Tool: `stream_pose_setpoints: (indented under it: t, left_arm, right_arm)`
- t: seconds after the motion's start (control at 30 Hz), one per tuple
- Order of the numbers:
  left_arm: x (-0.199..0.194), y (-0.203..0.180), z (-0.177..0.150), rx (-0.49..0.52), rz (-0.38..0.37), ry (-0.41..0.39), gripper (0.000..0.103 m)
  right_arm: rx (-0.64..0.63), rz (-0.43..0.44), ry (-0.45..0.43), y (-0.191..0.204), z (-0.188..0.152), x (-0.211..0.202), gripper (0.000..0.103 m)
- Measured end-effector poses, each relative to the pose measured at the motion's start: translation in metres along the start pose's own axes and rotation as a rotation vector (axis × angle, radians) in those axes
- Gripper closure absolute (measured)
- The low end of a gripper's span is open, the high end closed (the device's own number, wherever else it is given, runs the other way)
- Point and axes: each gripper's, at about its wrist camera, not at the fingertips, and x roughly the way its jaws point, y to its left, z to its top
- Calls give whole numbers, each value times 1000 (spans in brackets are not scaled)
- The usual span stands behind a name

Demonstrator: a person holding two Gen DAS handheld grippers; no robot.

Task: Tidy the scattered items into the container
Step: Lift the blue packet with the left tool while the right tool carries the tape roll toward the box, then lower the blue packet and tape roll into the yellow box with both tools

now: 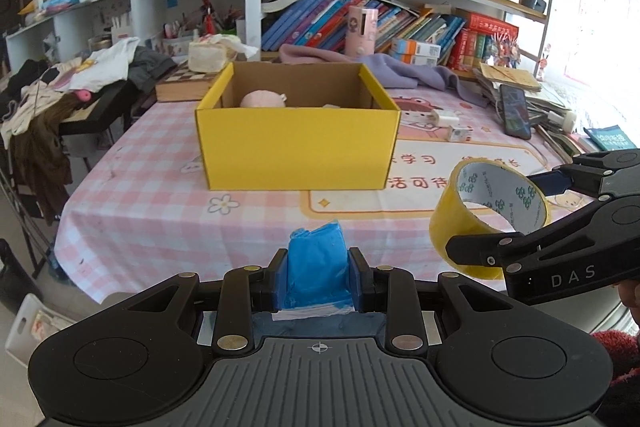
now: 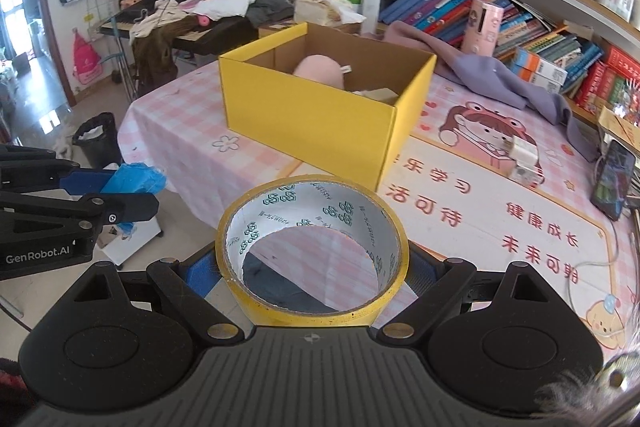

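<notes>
Yellow box (image 1: 298, 147) stands ahead on the table (image 1: 160, 203). Our left gripper (image 1: 318, 281) is clamped on a blue packet (image 1: 316, 267); our right gripper (image 2: 312, 267), jaws wide, spans a tape roll (image 2: 312, 255). Risk: releasing short of the rim drops either outside.

"das" on right hand-held gripper (image 1: 496, 207); "genrobot.ai" on left hand-held gripper (image 2: 132, 193).

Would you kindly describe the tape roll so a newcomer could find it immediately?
Start at the yellow cardboard box on the pink checked tablecloth. Nearer the camera, the right hand-held gripper grips a wide tape roll. Its yellow outside and printed white core make it the only ring here.
</notes>
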Motion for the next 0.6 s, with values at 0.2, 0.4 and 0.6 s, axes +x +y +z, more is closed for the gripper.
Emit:
stream_pose_setpoints:
  t: [0.2, 0.4, 0.6]
  left_arm:
    - [1, 12, -1, -4, 20, 13, 75]
    - [7, 20, 2, -14, 22, 33, 75]
    - [17, 23, 6, -36, 13, 47, 75]
  right_arm:
    - [-16, 29, -7, 10, 6, 8, 12]
    - [-36, 54, -2, 15, 11, 14, 12]
    - [-63, 76, 12, 15, 15, 19, 12]
